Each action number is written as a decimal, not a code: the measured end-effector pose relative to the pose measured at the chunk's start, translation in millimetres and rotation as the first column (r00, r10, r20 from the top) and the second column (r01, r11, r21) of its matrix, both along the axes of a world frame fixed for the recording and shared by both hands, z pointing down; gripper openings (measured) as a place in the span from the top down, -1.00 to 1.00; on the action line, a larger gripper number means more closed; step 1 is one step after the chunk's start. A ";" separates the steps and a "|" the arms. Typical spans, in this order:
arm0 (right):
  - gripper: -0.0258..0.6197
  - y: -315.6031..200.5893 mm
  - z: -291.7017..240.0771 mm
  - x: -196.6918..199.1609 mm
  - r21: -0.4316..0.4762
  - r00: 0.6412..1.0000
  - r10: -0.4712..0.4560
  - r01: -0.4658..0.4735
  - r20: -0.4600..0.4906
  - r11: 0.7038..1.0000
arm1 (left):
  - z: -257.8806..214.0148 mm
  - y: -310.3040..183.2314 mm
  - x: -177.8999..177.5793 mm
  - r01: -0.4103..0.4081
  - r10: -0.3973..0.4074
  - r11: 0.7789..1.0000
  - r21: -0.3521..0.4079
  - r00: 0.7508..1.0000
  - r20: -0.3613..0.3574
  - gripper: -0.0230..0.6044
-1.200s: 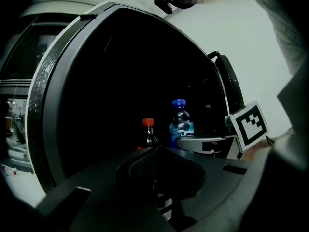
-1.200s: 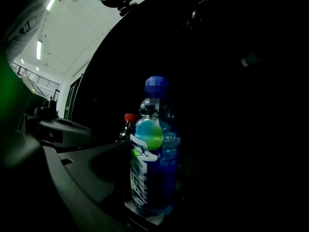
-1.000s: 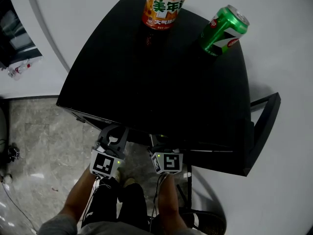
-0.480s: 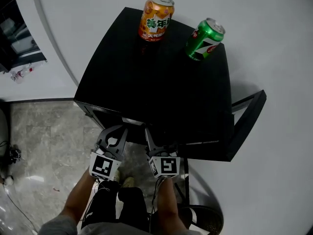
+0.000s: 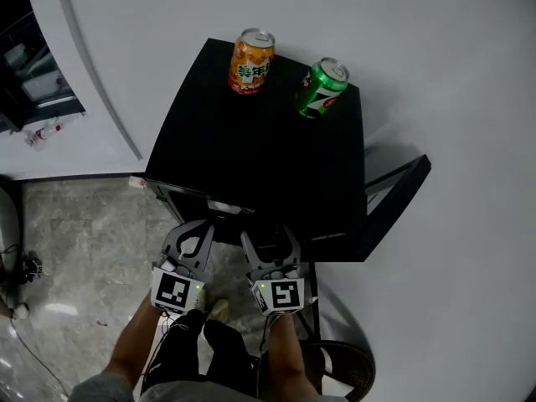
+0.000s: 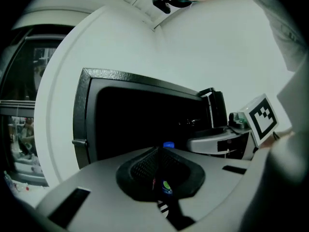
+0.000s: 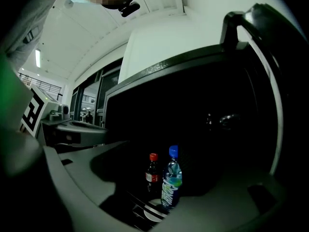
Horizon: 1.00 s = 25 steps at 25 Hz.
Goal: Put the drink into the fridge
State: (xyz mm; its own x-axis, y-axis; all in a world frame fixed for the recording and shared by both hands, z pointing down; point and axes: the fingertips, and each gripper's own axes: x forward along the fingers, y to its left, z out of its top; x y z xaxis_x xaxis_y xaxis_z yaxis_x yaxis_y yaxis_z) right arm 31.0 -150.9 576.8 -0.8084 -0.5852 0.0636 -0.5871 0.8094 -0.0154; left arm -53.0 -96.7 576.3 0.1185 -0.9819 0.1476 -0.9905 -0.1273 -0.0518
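Left tongs point(image 5: 203, 226): pressed together, empty. Right tongs point(image 5: 270, 239): spread, empty. Both sit higher against the fridge point(image 5: 251, 166) than a second ago; I judge I'm rising toward the drinks, none gripped yet. Door point(image 5: 394, 195): open. Inside: red-capped bottle point(image 7: 152, 170), blue-capped bottle point(image 7: 171, 180); shelves lost in darkness. Farthest, on the fridge top: orange can point(image 5: 250, 61), green can point(image 5: 322, 88), untouched.

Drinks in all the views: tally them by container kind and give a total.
Cans: 2 (orange printed metal can, green metal can, both on top of the black fridge)
Bottles: 2 (small dark bottle with a red cap, clear plastic bottle with a blue cap, both inside the fridge)
Total: 4
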 end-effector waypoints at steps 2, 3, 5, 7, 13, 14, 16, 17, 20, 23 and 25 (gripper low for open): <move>-0.07 4.9 -9.2 4.7 0.018 1.000 -0.001 0.001 -0.011 1.000 | -13.1 4.3 2.6 -0.004 0.004 1.000 0.005 1.000 -0.005 0.91; -0.06 7.3 -13.9 7.0 0.027 1.000 -0.001 0.002 -0.014 1.000 | -19.3 6.3 3.7 -0.006 0.006 1.000 0.008 1.000 -0.008 0.91; -0.05 12.6 -24.7 10.3 0.028 1.000 -0.001 0.001 -0.013 1.000 | -32.0 9.6 5.0 -0.008 0.008 1.000 0.015 1.000 -0.015 0.91; -0.01 17.7 -37.4 12.5 0.020 1.000 0.003 -0.002 -0.009 1.000 | -46.8 11.9 5.5 -0.007 0.007 1.000 0.025 1.000 -0.024 0.91; 0.22 24.2 -77.8 20.4 0.024 0.999 0.033 -0.033 0.005 0.999 | -84.9 21.2 4.6 -0.008 0.009 0.999 0.033 1.000 -0.021 0.91; 0.23 25.0 -84.5 22.0 0.029 0.999 0.037 -0.037 0.007 0.999 | -91.6 23.3 5.3 -0.010 0.010 0.999 0.035 1.000 -0.019 0.91; 0.25 27.8 -98.1 23.7 0.034 0.999 0.041 -0.041 0.008 0.999 | -105.2 27.2 6.5 -0.010 0.010 0.999 0.039 1.000 -0.014 0.91; 0.27 29.6 -104.6 24.9 0.037 0.999 0.041 -0.041 0.008 0.998 | -112.1 29.0 7.3 -0.008 0.009 0.999 0.041 1.000 -0.014 0.91; 0.38 34.4 -123.1 30.9 0.032 0.999 0.039 -0.039 0.008 0.999 | -133.8 33.0 10.0 -0.007 0.008 0.999 0.053 1.000 -0.014 0.91; 0.47 39.8 -138.9 37.4 0.024 0.999 0.040 -0.041 0.007 0.999 | -151.0 36.2 14.2 -0.010 0.011 0.998 0.061 1.000 -0.023 0.91; 0.55 44.3 -150.1 40.9 0.024 0.999 0.037 -0.038 0.011 0.999 | -161.5 37.9 17.8 -0.014 0.016 0.998 0.066 1.000 -0.024 0.91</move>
